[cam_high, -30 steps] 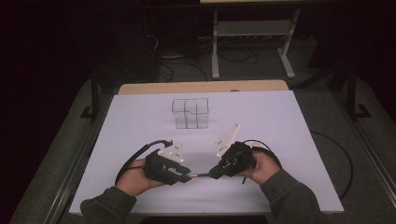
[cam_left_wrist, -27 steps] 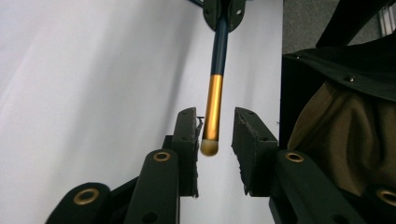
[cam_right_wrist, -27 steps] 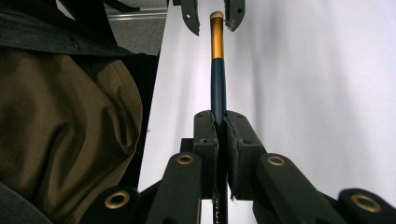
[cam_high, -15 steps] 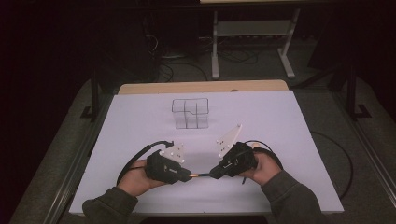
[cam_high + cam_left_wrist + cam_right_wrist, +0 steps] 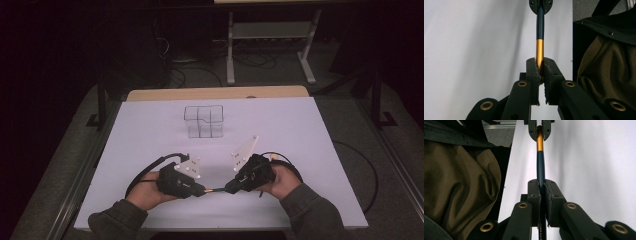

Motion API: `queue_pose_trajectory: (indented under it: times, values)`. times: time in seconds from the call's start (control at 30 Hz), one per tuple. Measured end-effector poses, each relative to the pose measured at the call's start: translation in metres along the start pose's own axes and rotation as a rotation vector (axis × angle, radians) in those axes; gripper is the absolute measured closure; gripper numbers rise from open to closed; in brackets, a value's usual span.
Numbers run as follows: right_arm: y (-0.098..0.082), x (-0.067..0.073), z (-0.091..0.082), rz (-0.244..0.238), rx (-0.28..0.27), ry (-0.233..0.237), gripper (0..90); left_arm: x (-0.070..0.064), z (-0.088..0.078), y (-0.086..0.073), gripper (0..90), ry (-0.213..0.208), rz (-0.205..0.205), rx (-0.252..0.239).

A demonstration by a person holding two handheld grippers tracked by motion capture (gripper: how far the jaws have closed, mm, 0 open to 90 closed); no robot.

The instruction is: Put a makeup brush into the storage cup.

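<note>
A slim pen [image 5: 215, 190], gold at one end and dark blue along the rest, hangs level just above the white table top [image 5: 300, 130] near its front edge. My left gripper [image 5: 202, 191] is shut on the gold end [image 5: 539, 48], and its jaws have just been closing onto it. My right gripper [image 5: 227, 189] is shut on the dark blue part [image 5: 540, 165]. In the left gripper view my own left gripper [image 5: 540, 66] pinches the gold end, with the right gripper [image 5: 540, 3] at the top. The right gripper view shows the right gripper [image 5: 542, 187] around the blue shaft and the left gripper [image 5: 539, 130] beyond.
A clear plastic box [image 5: 203, 121] with several compartments stands at the middle of the table, farther back. A wooden strip [image 5: 215, 93] runs along the far edge. On the dark floor behind are a metal stand [image 5: 270, 30] and cables. Olive sleeves [image 5: 461, 182] lie close to the grippers.
The grey plate on the left gripper has tipped slightly toward the person. Both hands and the pen stay in the same place.
</note>
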State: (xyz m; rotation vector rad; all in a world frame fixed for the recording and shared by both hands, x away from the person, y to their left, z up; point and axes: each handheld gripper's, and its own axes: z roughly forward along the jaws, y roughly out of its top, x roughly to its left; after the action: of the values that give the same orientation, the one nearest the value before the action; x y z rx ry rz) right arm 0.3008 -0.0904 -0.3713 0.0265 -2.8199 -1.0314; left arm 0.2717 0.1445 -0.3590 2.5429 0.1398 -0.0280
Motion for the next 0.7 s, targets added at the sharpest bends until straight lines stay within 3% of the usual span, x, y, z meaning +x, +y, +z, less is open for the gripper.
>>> queue_pose_trajectory:
  times: [0.17, 0.37, 0.7]
  values:
    - [0.000, -0.001, 0.002, 0.005, 0.006, 0.008, 81.5, 0.000, -0.001, 0.000, 83.5, 0.000, -0.001, 0.000]
    - [0.002, -0.003, 0.005, 0.029, 0.017, 0.016, 73.0, 0.001, -0.001, 0.001, 83.6, 0.002, -0.005, 0.013]
    - [0.016, -0.005, 0.011, 0.001, 0.068, 0.024, 73.6, 0.000, -0.003, 0.007, 83.6, 0.008, 0.022, 0.039]
